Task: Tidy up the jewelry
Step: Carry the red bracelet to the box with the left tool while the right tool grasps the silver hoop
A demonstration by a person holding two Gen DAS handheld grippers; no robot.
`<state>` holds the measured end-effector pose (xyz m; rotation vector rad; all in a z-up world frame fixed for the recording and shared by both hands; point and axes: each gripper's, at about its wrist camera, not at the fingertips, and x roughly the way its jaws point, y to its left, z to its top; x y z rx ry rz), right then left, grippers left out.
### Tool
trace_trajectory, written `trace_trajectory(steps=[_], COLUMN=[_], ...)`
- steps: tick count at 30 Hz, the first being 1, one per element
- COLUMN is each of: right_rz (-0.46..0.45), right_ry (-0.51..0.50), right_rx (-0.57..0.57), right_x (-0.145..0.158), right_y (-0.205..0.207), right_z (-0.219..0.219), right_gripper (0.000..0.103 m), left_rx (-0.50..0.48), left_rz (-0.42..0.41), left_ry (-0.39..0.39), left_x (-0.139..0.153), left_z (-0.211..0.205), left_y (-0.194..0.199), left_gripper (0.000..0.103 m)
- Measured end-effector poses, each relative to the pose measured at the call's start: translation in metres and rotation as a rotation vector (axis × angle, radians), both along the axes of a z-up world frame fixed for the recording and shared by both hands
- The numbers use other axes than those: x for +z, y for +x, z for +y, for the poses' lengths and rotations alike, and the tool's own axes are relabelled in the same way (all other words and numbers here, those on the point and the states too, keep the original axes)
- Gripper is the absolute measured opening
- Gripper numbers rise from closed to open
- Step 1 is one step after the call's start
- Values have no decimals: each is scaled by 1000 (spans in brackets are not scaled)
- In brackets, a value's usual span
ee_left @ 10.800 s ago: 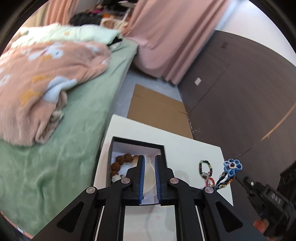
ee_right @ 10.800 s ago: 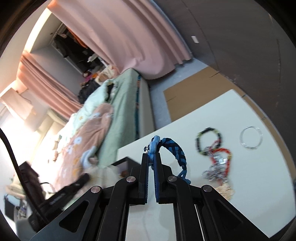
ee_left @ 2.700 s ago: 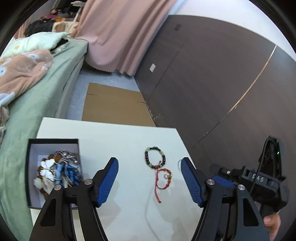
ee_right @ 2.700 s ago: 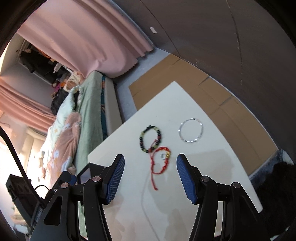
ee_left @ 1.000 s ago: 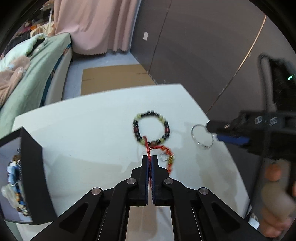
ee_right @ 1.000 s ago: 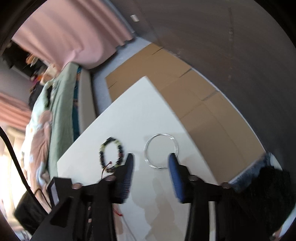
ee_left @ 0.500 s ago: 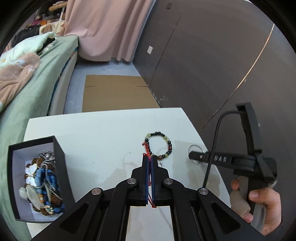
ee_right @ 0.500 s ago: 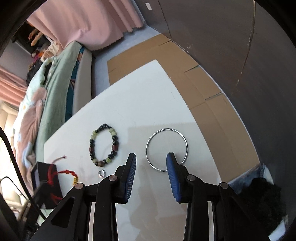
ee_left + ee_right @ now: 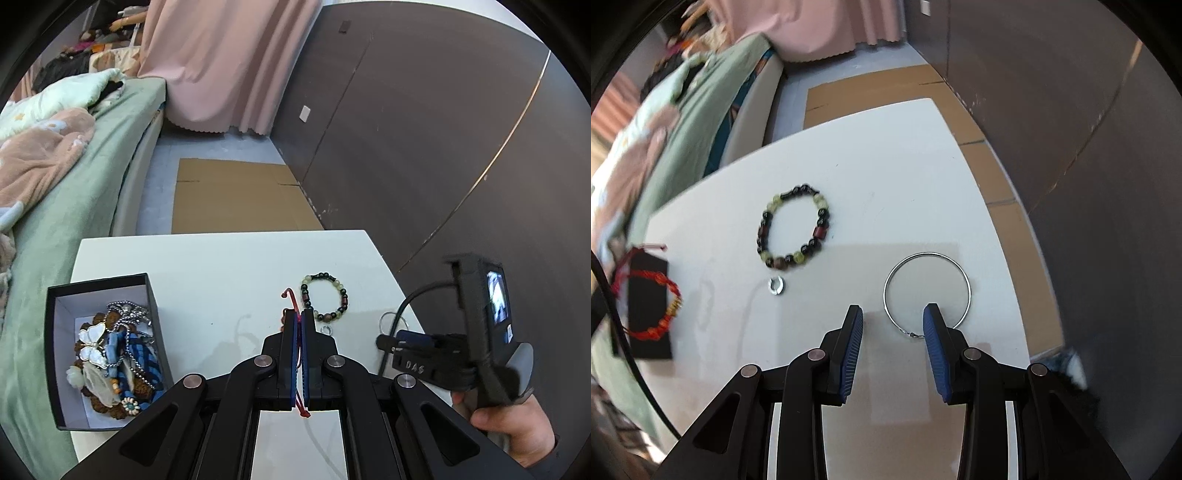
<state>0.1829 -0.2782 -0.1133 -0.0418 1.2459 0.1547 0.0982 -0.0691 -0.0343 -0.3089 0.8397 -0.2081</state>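
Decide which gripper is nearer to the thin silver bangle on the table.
Right. The right gripper hangs open just over the silver bangle's near rim. The left gripper, shut on the red bracelet, is farther off.

Left wrist view looks forward and moderately down along the left gripper (image 9: 299, 317), from above the near side of the white table (image 9: 221, 266); takes in the black box (image 9: 155, 332), bed (image 9: 74, 206), curtain, dark wall. Right wrist view looks much more steeply down along the right gripper (image 9: 893, 317), close over the table's right part. Shared: the beaded bracelet (image 9: 325, 297) (image 9: 793, 229), silver bangle (image 9: 927, 291), small ring (image 9: 776, 286), cardboard on the floor (image 9: 236, 199) (image 9: 871, 90). Each view catches the other gripper at its edge.
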Motion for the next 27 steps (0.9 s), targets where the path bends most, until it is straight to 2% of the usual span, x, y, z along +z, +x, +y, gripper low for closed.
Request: trace_trajectory(steps=[3,5,9,17,27], right_rz=[-35,-28,-16,-21,-78], right_ry=[-105,-92,-40,214,453], right_rx=[35,41,12,-18,29], right_x=[0,1,2,16,40], right_y=[-6,-7,-9,-19,-34], right_z=[9,8,0,-10,18], right_gripper=[17,5,4,4,4], left_rx=[6,11,26,89,192], left_rz=[-8,-13,-24,-52,-70], left_ry=[0,0,-7,-38,-51], left_x=[3,5,9,23,32], left_z=[3,6,15,46,95], left_y=[-4,-7,-14,-23,-33], left_gripper=[1,1,1,1,1])
